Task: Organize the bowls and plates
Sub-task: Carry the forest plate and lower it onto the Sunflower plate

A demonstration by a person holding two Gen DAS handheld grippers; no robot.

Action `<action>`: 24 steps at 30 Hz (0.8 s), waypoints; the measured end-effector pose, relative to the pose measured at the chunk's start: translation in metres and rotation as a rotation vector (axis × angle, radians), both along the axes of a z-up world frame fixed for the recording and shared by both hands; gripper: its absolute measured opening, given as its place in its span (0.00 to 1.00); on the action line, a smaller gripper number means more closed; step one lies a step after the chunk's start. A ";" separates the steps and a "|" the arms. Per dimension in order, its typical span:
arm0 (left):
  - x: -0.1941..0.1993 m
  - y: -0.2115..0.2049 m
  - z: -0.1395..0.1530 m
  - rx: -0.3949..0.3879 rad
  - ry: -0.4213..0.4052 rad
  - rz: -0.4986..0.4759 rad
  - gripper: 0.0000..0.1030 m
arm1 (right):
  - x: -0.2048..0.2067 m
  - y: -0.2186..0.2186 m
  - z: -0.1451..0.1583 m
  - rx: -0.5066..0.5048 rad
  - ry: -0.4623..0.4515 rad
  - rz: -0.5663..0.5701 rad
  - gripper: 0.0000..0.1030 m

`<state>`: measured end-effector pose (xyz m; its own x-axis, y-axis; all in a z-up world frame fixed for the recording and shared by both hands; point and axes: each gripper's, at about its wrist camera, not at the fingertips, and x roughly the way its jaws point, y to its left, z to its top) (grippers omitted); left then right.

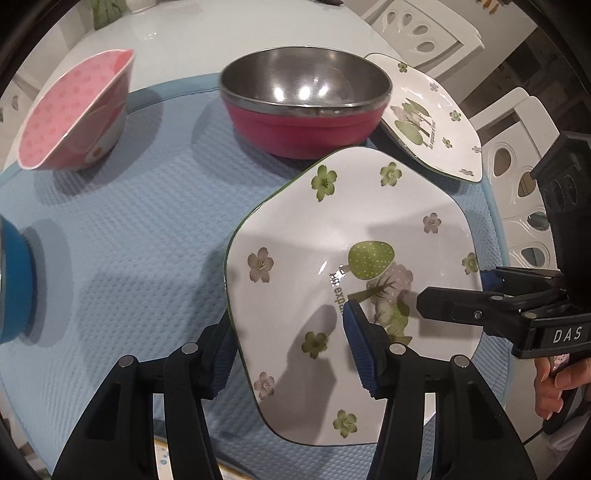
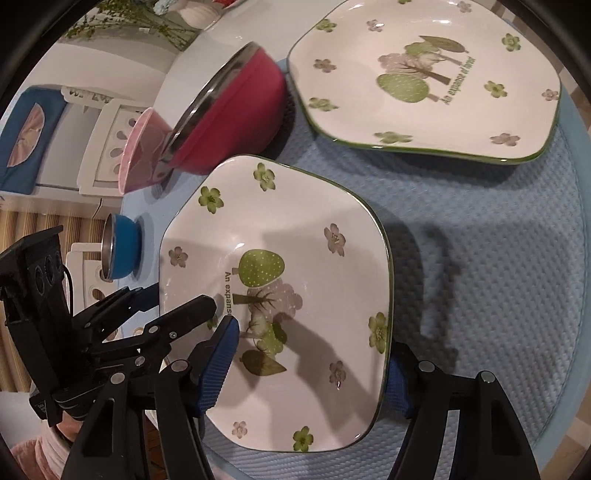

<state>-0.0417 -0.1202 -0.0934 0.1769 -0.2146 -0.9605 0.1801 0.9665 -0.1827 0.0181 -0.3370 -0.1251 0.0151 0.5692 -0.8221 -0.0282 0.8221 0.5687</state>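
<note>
A white flowered plate (image 1: 332,236) lies on the blue mat (image 1: 129,240); it also shows in the right wrist view (image 2: 295,229). My left gripper (image 1: 288,354) is open, one finger over the plate and one under its left rim. My right gripper (image 2: 310,369) is open and straddles the plate's near edge the same way; it shows in the left wrist view (image 1: 461,291). A second flowered plate (image 1: 432,110) lies beyond (image 2: 424,81). A red steel-lined bowl (image 1: 306,103), a pink bowl (image 1: 74,110) and a blue bowl (image 1: 14,288) stand on the mat.
The mat covers a white table (image 1: 184,29) with white chairs (image 1: 517,155) around it. A vase with green stems (image 2: 147,18) stands at the table's far side. A striped floor (image 2: 37,229) lies beyond the table edge.
</note>
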 end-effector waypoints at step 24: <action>-0.037 0.054 0.031 0.000 -0.070 0.063 0.50 | -0.025 0.060 0.040 0.007 -0.068 0.076 0.62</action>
